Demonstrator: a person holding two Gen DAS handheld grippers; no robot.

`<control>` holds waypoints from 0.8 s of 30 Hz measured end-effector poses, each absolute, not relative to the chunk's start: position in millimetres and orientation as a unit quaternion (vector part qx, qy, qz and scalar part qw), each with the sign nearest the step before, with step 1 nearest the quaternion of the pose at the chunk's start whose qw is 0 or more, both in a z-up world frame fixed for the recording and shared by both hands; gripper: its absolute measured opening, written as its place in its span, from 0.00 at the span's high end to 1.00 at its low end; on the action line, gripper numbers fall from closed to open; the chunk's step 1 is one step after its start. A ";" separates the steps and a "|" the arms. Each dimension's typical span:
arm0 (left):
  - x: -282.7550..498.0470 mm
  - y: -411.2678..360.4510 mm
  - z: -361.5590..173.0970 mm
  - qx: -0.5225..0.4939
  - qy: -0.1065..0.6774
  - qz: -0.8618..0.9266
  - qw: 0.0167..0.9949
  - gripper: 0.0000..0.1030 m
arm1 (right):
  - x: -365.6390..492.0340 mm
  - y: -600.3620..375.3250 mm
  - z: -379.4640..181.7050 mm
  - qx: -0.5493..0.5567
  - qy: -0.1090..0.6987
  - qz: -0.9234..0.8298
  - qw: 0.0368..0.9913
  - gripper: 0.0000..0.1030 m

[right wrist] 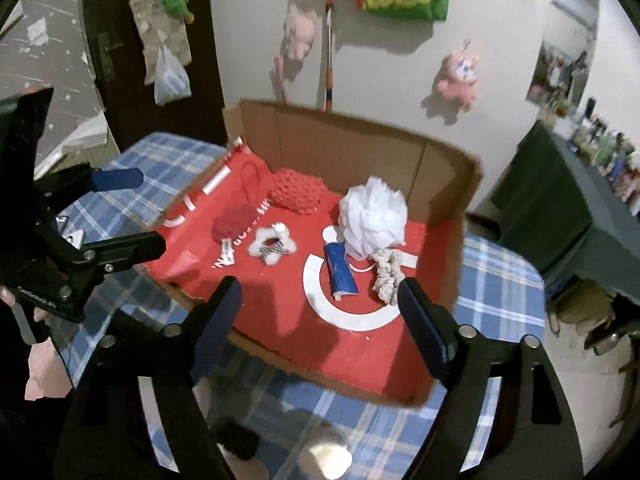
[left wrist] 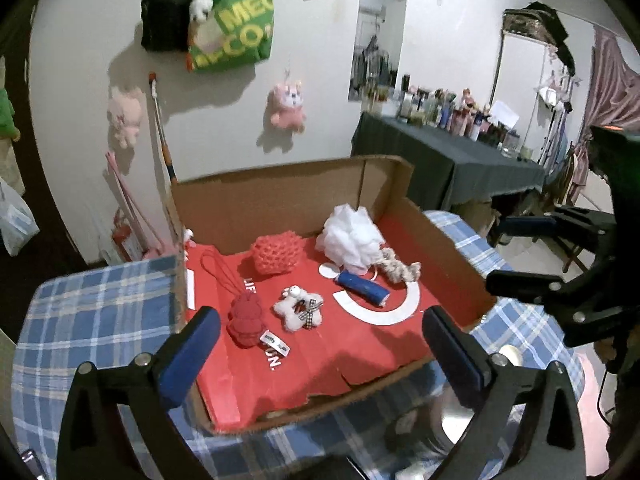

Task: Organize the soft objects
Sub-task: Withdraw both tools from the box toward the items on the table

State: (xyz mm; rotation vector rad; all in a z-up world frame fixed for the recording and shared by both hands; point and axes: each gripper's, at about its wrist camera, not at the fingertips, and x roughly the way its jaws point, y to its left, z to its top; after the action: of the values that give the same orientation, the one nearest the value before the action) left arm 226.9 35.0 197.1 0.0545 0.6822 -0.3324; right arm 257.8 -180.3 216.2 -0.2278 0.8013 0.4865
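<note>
A cardboard box (left wrist: 452, 248) lined in red stands on a blue plaid table. In it lie a red knit pouch (left wrist: 277, 255), a white mesh puff (left wrist: 349, 237), a knotted rope toy (left wrist: 400, 269), a blue roll (left wrist: 362, 288), a white fluffy star charm (left wrist: 298, 307) and a red plush (left wrist: 245, 319). The right wrist view shows the same box (right wrist: 456, 256), puff (right wrist: 374, 214), blue roll (right wrist: 340, 269) and star charm (right wrist: 273, 245). My left gripper (left wrist: 320, 338) is open and empty above the box's near edge. My right gripper (right wrist: 320, 306) is open and empty there too.
The plaid tablecloth (left wrist: 88, 312) surrounds the box. Plush toys (left wrist: 287, 104) and a green bag (left wrist: 236, 28) hang on the wall behind. A dark table (left wrist: 452, 152) crowded with bottles stands at the right. A dark door (right wrist: 152, 40) is at the left.
</note>
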 end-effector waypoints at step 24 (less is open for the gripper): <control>68.5 28.3 176.4 -0.011 0.233 -0.140 0.962 0.00 | 72.9 -226.6 206.8 -0.065 0.249 0.175 0.950 0.14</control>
State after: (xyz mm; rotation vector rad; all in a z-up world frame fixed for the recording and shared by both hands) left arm 68.5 28.3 176.4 -0.0225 0.4718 -0.2836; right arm 72.9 -226.6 206.8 -0.1313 0.5074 0.3564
